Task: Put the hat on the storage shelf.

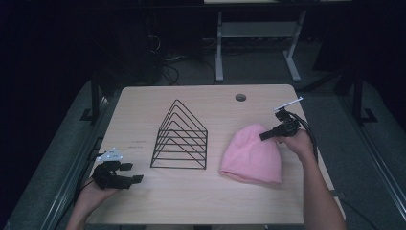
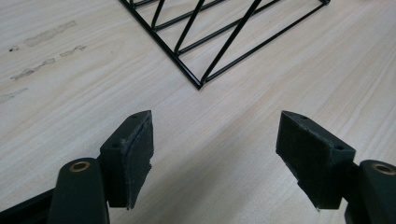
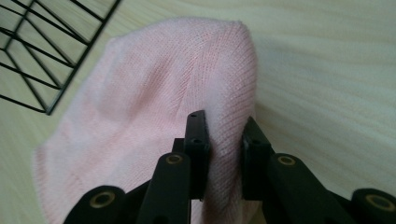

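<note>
A pink knitted beanie (image 1: 252, 154) lies flat on the right half of the wooden table (image 1: 201, 201). My right gripper (image 1: 265, 136) is at its top right edge, and in the right gripper view its jaws are shut on a raised fold of the pink beanie (image 3: 154, 116), with knit bunched between the pads (image 3: 200, 154). A black wire file rack (image 1: 180, 138) stands at the table's middle. My left gripper (image 1: 133, 173) rests low at the front left, jaws wide open with nothing between them (image 2: 215, 154); the rack's corner (image 2: 200, 84) lies just ahead of it.
A round cable hole (image 1: 241, 97) sits near the table's far edge. Behind the table stand a white desk frame (image 1: 258, 43) and tangled cables on the dark floor. Faint smudges (image 2: 46, 51) mark the wood left of the rack.
</note>
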The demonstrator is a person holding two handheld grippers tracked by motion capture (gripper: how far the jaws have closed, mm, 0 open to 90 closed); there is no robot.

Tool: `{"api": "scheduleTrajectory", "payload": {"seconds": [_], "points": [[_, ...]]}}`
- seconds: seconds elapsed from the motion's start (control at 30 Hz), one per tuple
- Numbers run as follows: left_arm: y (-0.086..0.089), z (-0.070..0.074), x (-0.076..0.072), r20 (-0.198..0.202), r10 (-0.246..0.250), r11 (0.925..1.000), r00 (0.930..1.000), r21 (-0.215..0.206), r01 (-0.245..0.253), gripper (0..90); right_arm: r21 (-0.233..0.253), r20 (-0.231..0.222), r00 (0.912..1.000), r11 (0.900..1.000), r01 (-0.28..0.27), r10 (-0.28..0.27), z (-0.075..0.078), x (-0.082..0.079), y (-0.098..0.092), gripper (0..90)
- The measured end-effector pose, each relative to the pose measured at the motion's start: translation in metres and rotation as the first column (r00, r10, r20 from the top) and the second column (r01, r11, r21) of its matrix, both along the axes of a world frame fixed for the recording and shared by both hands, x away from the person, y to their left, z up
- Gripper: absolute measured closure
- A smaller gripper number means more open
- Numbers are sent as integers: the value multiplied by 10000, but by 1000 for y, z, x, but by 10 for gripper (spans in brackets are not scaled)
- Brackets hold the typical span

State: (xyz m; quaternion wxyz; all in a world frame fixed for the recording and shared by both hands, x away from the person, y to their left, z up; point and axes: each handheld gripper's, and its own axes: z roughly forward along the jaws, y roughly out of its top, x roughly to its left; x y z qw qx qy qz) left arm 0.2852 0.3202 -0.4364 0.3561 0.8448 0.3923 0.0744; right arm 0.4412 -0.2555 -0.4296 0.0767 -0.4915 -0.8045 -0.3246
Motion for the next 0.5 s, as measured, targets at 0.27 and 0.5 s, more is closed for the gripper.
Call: {"api": "scheduleTrajectory", "payload": {"seconds": [0.27, 0.5], "points": [[0, 5, 0, -295, -194, 9998, 9994, -62, 193, 277, 381, 791, 9961, 9984, -413, 382, 31, -12, 3, 769], [2, 20, 0, -48, -367, 9989, 9993, -303, 365, 278, 496, 1615, 9850, 9964, -689, 601, 68, -22, 3, 780]]}}
